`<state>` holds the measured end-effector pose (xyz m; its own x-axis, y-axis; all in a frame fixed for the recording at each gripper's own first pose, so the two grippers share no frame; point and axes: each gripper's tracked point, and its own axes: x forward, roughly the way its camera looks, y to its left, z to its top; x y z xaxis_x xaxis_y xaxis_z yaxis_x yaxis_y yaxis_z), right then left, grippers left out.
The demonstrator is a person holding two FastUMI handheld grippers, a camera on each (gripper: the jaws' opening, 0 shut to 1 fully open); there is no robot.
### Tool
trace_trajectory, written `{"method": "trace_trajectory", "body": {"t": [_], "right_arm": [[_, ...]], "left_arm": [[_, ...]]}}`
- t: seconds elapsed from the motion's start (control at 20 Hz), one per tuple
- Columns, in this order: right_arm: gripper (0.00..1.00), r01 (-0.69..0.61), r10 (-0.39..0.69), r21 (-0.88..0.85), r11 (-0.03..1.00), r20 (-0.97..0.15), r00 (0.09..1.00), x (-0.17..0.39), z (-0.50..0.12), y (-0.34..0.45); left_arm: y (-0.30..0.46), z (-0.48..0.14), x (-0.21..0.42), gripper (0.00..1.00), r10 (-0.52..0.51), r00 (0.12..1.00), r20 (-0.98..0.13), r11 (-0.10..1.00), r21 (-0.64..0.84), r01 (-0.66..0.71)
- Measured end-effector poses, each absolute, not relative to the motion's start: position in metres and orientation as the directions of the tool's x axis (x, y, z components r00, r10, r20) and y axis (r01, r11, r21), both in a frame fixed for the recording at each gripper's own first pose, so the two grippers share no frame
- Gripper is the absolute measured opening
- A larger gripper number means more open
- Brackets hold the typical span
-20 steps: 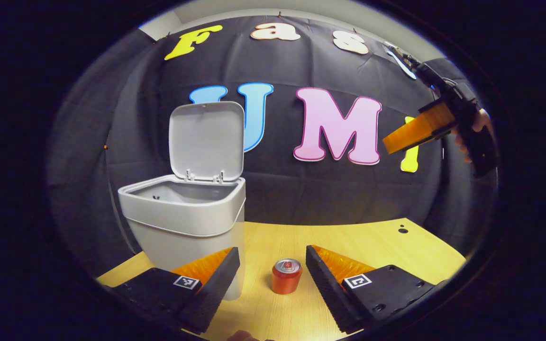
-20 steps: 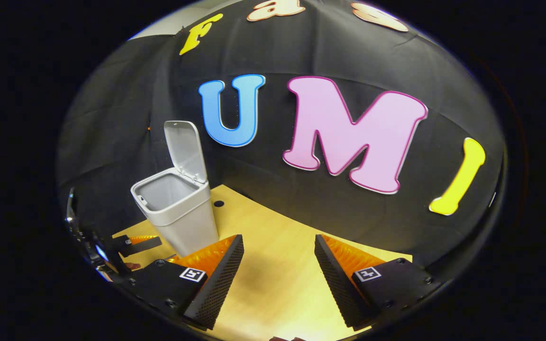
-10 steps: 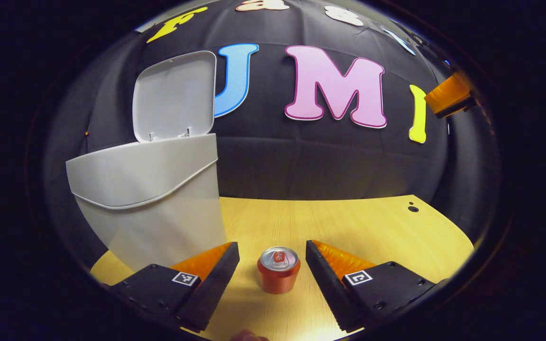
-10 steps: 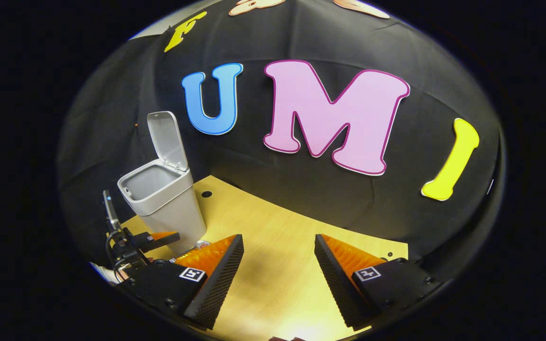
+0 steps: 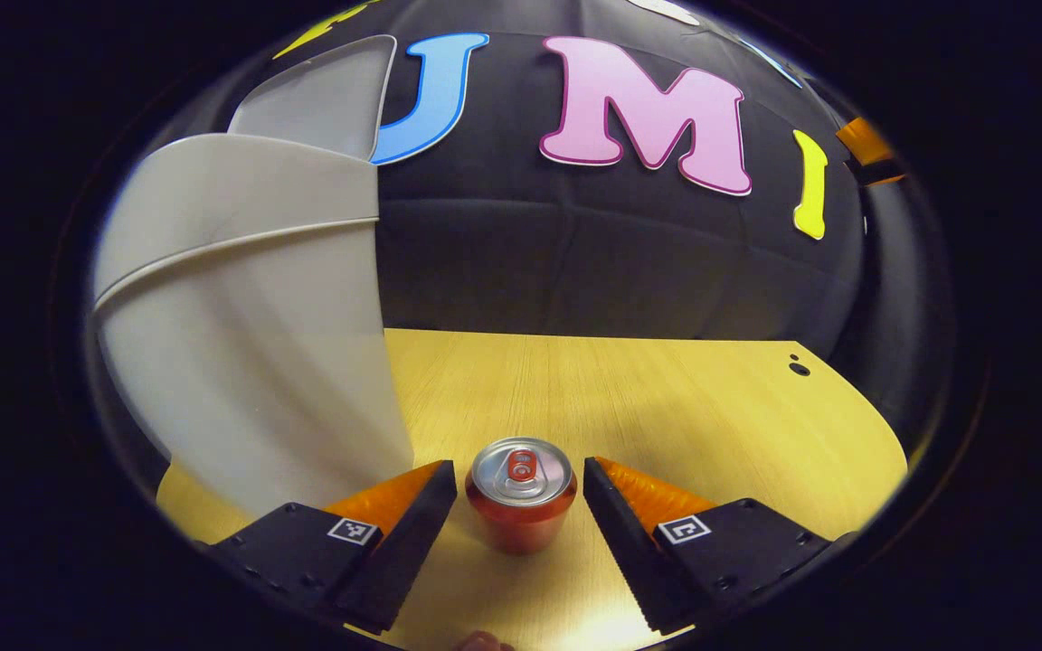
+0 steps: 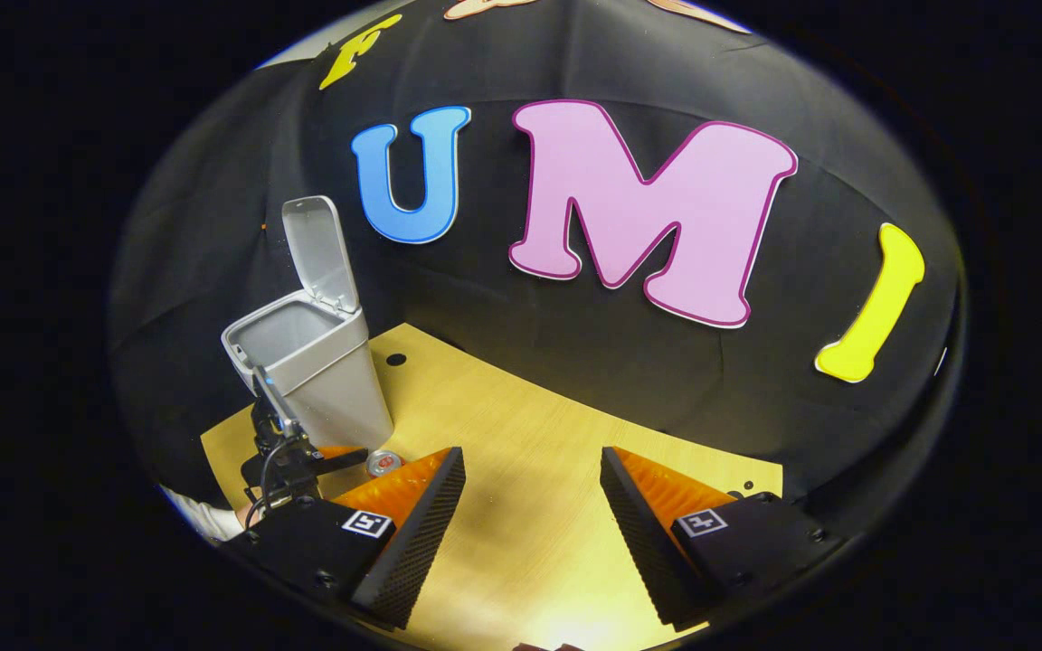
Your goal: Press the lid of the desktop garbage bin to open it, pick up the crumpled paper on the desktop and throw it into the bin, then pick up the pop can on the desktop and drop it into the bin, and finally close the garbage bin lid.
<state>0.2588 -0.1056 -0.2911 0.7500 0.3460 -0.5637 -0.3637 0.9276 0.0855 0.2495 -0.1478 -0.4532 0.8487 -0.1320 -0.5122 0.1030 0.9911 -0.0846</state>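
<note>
Left gripper view, from the left: the grey garbage bin (image 5: 241, 316) looms close, its lid (image 5: 322, 95) raised upright behind it. Right of it the red pop can (image 5: 521, 493) stands upright on the tabletop (image 5: 666, 407), between the spread fingers of the left gripper (image 5: 521, 493), neither finger touching it. Right gripper view looks into the bin's mouth; what lies inside I cannot tell. The right gripper (image 6: 532, 506) is open over bare wood, holding nothing.

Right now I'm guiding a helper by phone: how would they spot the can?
Find the tall grey bin with its lid up on the wooden table. Just beside its base stands the can, between the open left gripper fingers: small, red, with a silver top.
</note>
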Motion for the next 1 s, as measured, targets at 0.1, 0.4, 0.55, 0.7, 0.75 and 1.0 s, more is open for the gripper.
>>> {"method": "trace_trajectory", "body": {"t": [0.1,0.4,0.55,0.7,0.75,1.0], "right_arm": [[0.98,-0.362,0.346,0.091,0.928,-0.571,0.744,0.259,-0.292,-0.106],[0.97,-0.354,0.339,0.087,0.931,-0.565,0.752,0.259,-0.287,-0.110],[0.98,-0.358,0.337,0.074,0.931,-0.552,0.762,0.257,-0.283,-0.110],[0.98,-0.336,0.329,0.088,0.938,-0.535,0.778,0.256,-0.274,-0.114],[0.98,-0.325,0.325,0.096,0.941,-0.528,0.784,0.255,-0.271,-0.116],[0.98,-0.295,0.316,0.125,0.947,-0.516,0.796,0.244,-0.263,-0.116]], "left_arm": [[-0.150,-0.465,0.251,0.96,-0.145,0.833,-0.533,0.989,-0.101,0.108],[-0.161,-0.478,0.250,0.89,-0.186,0.799,-0.572,0.983,-0.119,0.143],[-0.170,-0.439,0.246,0.86,-0.216,0.821,-0.528,0.976,-0.091,0.199],[-0.170,-0.369,0.242,0.85,-0.233,0.862,-0.450,0.971,-0.067,0.228],[-0.170,-0.339,0.241,0.85,-0.247,0.874,-0.418,0.969,-0.081,0.235],[-0.124,-0.206,0.242,0.83,-0.211,0.939,-0.272,0.977,-0.089,0.194]]}}
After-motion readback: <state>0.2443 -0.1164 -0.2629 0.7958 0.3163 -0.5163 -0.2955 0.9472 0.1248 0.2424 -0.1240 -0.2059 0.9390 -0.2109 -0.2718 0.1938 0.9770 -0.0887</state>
